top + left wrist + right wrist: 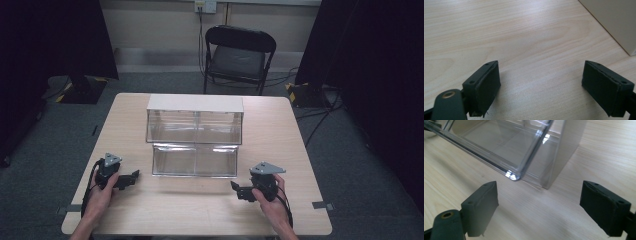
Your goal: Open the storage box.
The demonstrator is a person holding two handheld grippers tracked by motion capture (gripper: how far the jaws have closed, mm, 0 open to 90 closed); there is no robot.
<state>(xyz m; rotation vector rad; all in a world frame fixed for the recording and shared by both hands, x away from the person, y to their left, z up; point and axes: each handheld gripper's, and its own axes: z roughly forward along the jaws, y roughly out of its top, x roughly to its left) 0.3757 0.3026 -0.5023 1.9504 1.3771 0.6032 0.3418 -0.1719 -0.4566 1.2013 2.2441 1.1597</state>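
On the light wooden worktop [200, 200], a clear plastic drawer unit [195, 131] with a pale top stands at the middle, its lower drawer [194, 160] pulled out toward the near edge. Near the left front corner of that drawer rests the left tool [131, 177], jaws well apart over bare wood with nothing between them. Near the right front corner rests the right tool [235, 187], jaws likewise wide apart, facing the drawer's clear corner [511, 176]. Beyond the far edge stands a black folding chair [239, 57]

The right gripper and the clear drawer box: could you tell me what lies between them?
Bare wooden table. In the right gripper view, nothing lies between the open right gripper and the clear drawer box.
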